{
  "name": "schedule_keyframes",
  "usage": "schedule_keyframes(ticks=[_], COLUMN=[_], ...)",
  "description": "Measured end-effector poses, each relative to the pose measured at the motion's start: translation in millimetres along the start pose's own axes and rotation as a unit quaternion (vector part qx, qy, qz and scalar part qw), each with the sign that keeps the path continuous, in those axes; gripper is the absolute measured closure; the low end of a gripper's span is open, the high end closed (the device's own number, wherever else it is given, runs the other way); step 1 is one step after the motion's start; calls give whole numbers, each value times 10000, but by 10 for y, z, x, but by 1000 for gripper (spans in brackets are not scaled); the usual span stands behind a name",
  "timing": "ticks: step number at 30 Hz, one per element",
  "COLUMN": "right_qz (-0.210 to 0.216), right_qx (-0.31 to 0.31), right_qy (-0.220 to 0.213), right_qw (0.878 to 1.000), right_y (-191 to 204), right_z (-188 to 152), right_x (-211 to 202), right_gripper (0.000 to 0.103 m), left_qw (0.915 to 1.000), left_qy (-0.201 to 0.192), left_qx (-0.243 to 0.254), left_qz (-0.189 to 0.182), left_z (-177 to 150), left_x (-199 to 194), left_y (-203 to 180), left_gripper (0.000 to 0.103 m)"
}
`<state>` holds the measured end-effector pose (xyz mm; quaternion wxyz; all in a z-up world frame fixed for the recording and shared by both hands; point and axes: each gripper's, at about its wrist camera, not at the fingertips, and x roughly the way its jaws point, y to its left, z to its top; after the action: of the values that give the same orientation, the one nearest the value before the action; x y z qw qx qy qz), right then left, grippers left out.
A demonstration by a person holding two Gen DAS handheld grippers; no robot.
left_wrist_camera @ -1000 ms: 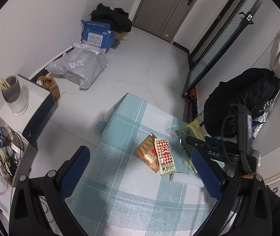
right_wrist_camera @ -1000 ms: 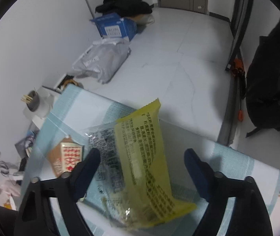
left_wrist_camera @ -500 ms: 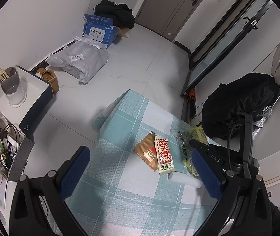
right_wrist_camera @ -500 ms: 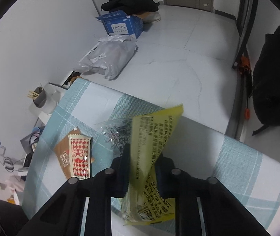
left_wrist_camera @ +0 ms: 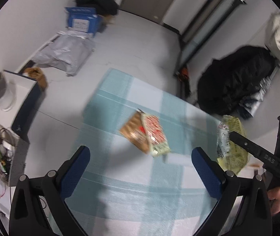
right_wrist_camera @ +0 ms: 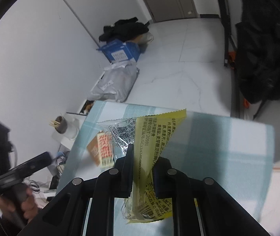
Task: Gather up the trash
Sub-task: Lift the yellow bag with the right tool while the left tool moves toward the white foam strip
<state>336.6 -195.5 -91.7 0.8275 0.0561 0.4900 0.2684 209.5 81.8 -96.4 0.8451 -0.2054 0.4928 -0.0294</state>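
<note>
Between the closed jaws of the right gripper [right_wrist_camera: 141,167] hangs a yellow wrapper [right_wrist_camera: 155,137], pinched together with a clear printed wrapper [right_wrist_camera: 120,131] that sticks out to its left. Both are lifted off the checked tablecloth [right_wrist_camera: 218,147], the yellow one standing up in front of the camera with its serrated top edge uppermost. From the left wrist view the same pair of wrappers [left_wrist_camera: 230,143] shows at the right edge of the table, clamped in the dark fingers of the other tool.

Farther back on the cloth lie a brown packet [left_wrist_camera: 134,131] and a red-and-white packet [left_wrist_camera: 155,135], the second overlapping the first, both well apart from the held wrappers. The left gripper [left_wrist_camera: 140,165] hovers above the cloth with its blue-padded jaws spread wide, holding nothing. On the floor beyond the table sit a grey plastic bag [left_wrist_camera: 65,53] and a blue box [left_wrist_camera: 82,19].
</note>
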Motion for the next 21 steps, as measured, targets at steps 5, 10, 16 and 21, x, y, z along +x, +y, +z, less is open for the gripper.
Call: schedule_keyframes(ticks=[5,10,16,21], right_qz=[14,33,-83,-361], right_qx=[70,321,413,120], right_qy=[-131,-249,-523,-655], right_qw=[9999,9992,9977,9971], right_y=[-60,-99,-236,-267], right_z=[-343,-734,-988,-1027], right_x=[-398,-708,-880,-941], right_gripper=[88,88,88,88], left_qw=[9989,9962,9935,9925], left_qy=[264,515,491,823], left_qx=[316,634,1019,891], left_qz=[-223,-305,-140,-165], left_z=[-123,-262,-364,-308], left_x=[106,215,265,429], left_y=[-228,-385,-522,-585], left_gripper=[2,2,2,2])
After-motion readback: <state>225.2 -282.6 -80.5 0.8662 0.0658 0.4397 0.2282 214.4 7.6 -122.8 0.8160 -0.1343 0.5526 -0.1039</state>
